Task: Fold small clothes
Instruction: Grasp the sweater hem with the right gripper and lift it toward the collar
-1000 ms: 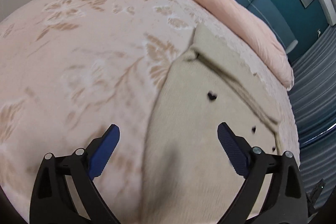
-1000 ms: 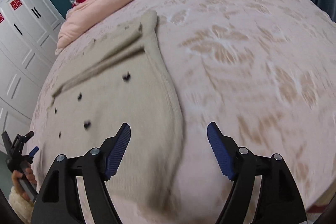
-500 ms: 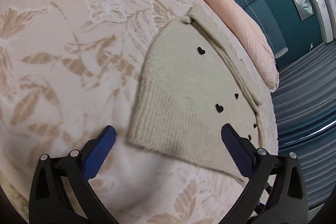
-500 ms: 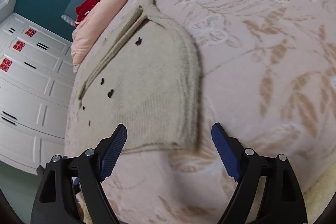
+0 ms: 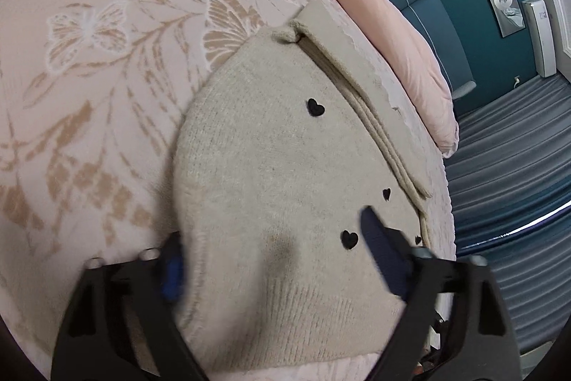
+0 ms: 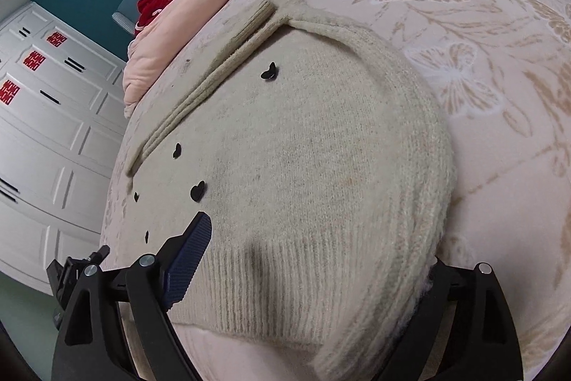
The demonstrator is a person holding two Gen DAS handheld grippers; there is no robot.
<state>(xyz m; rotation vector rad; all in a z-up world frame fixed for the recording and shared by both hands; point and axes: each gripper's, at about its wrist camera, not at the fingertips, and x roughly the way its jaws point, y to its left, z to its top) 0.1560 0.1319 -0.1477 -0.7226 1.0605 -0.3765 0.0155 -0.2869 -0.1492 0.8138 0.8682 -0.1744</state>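
Basically, a beige knit sweater (image 5: 271,188) with small black hearts (image 5: 316,106) lay flat on the bed's pink floral bedspread (image 5: 89,66), near the bed's edge, ribbed hem toward both cameras. The left gripper (image 5: 274,256) was spread wide over the hem, one blue pad on the knit, the other at the sweater's side edge, blurred; nothing pinched. The right gripper (image 6: 307,270) was also wide apart across the hem corner, one finger (image 6: 189,256) on top, the other hidden behind the fabric's edge. A pink duvet (image 5: 374,6) sat along the bed's far edge.
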